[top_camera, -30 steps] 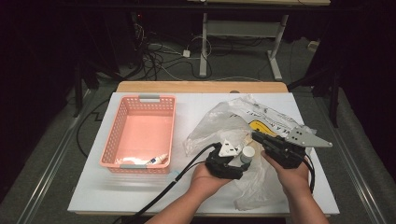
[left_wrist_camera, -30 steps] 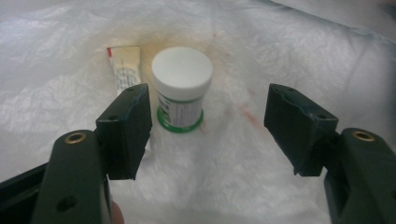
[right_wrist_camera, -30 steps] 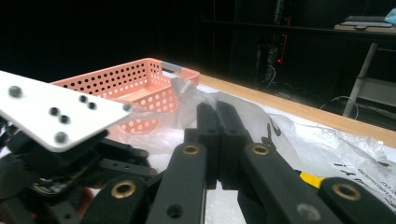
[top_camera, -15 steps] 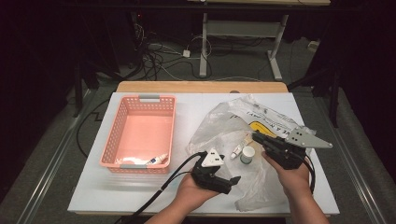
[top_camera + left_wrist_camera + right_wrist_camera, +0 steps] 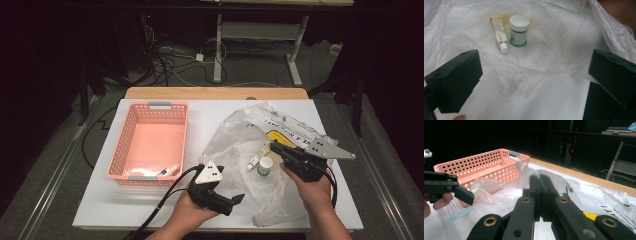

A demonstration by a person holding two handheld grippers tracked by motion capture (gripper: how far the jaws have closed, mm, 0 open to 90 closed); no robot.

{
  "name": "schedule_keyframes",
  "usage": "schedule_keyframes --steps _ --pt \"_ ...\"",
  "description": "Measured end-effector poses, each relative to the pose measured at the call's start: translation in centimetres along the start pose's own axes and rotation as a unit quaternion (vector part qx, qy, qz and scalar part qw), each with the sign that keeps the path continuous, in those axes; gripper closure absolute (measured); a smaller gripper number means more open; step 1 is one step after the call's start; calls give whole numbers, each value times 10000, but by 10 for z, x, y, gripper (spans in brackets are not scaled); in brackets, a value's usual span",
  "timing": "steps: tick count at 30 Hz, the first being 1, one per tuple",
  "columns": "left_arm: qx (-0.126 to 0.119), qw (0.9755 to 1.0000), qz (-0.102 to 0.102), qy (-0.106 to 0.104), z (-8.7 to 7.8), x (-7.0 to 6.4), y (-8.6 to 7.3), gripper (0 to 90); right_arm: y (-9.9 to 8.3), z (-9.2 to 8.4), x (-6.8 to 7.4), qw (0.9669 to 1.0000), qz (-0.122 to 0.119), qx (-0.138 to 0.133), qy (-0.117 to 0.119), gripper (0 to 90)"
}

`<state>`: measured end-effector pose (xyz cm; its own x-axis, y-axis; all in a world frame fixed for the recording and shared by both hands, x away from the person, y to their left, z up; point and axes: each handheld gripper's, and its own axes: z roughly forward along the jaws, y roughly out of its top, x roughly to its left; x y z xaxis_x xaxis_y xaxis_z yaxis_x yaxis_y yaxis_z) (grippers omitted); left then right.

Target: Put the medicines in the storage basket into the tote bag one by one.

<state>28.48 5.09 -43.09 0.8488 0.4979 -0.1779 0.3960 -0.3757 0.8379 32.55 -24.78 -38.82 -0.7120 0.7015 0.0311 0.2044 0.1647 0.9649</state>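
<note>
Dark room, cables on the floor at the top of the high view; white table [image 5: 150, 210] fills the middle. Pink basket [image 5: 150, 142] at centre left, a small tube lying in its lower right corner. Crumpled clear plastic bag [image 5: 235, 135] spreads over centre right.

On the bag: white jar with green label [image 5: 265, 166], upright, and small tube [image 5: 253, 162] lying just to its left, near or touching it, can't tell which. In the left gripper view both sit in the upper left, jar [image 5: 519, 30], tube [image 5: 499, 35].

Left gripper [image 5: 227, 204], bottom centre, jaws have just been opening, now spread wide, nothing between them; well short of the jar.

Right gripper [image 5: 276, 148], centre right, jaws pressed together, their tips over the bag just right of the jar. Whether they pinch the plastic, can't tell.
</note>
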Motion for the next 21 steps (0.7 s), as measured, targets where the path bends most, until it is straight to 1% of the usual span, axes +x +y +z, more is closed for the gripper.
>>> schedule_keyframes --steps 4,8,10,13,14,15,16,17,21 --pt "56 9999 -33 139 -13 7 -4 0 0 -1 1 10000 -23 7 -17 900" --pt "18 9998 -28 217 -26 13 -8 0 0 -2 0 10000 -13 -1 -31 900" --pt "-63 9996 -117 239 -31 17 -10 0 0 -2 0 10000 -26 1 -31 900" --pt "-217 9990 -214 330 -37 23 -11 0 -1 -2 0 10000 -14 4 -28 900" --pt "-245 9987 -265 366 -39 27 -12 0 -1 -2 0 10000 -38 4 -30 900" --pt "-235 9986 -323 357 -41 30 -12 0 -1 -3 0 10000 -37 5 -34 900" --pt "-246 9983 -385 349 -43 33 -12 0 -1 -3 -1 10000 5 -4 -47 900" --pt "-271 9980 -425 384 -46 36 -13 0 -1 -3 -2 10000 10 -15 -46 900" --pt "-309 9958 -552 656 -59 46 -16 0 0 -3 -2 10000 22 -27 -47 900"
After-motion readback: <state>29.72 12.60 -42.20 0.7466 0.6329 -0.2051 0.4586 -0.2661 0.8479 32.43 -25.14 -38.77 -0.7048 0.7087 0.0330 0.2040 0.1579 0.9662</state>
